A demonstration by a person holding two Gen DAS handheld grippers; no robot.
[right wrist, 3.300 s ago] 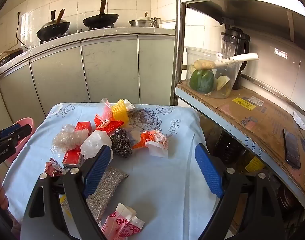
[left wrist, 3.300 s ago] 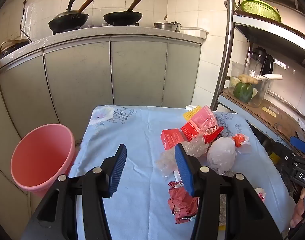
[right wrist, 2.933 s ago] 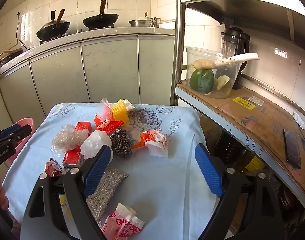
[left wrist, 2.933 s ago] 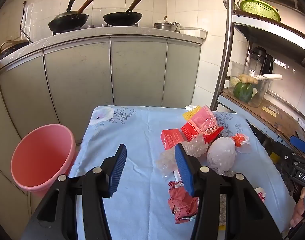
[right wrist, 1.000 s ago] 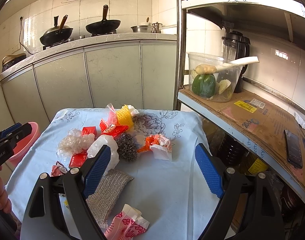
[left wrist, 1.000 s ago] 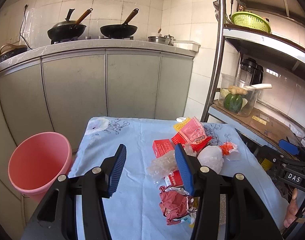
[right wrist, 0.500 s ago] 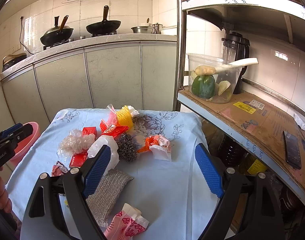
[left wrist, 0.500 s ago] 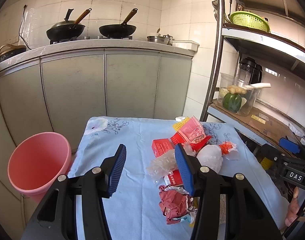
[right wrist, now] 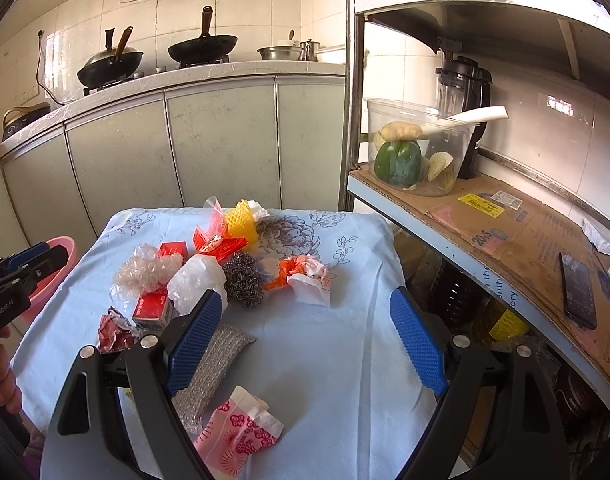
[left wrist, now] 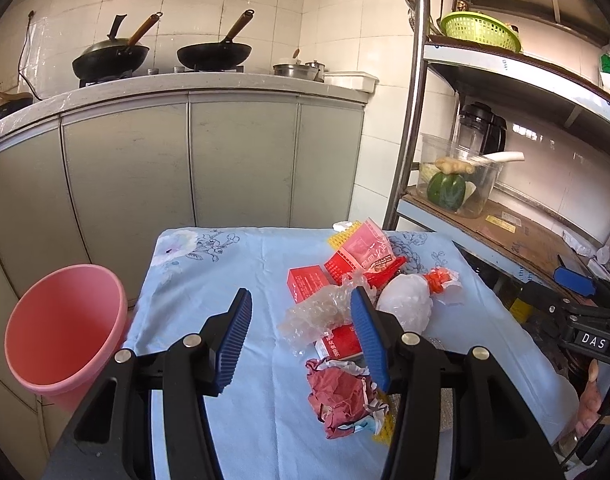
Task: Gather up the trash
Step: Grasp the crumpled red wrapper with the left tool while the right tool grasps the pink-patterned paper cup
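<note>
Trash lies heaped on a table under a light blue flowered cloth (left wrist: 225,264): a crumpled dark red wrapper (left wrist: 341,400), bubble wrap (left wrist: 317,312), red boxes (left wrist: 307,280), a white plastic bag (left wrist: 405,304), a steel wool ball (right wrist: 243,280), an orange and white wrapper (right wrist: 305,276), yellow foam net (right wrist: 241,220), a grey scouring pad (right wrist: 213,368) and a pink flowered packet (right wrist: 237,436). A pink bucket (left wrist: 65,320) stands on the floor left of the table. My left gripper (left wrist: 301,308) hovers open over the near left of the pile. My right gripper (right wrist: 305,300) hangs open above the near cloth, holding nothing.
Grey kitchen cabinets (left wrist: 241,160) with woks on top close off the far side. A metal rack (right wrist: 505,220) borders the table's right side, holding a clear tub of vegetables (right wrist: 417,148), a blender and a phone. A hand holds each gripper at the frame edges.
Both views have tipped up slightly and drawn back a little since the earliest frames. The trash lies where it was, and both grippers stay open.
</note>
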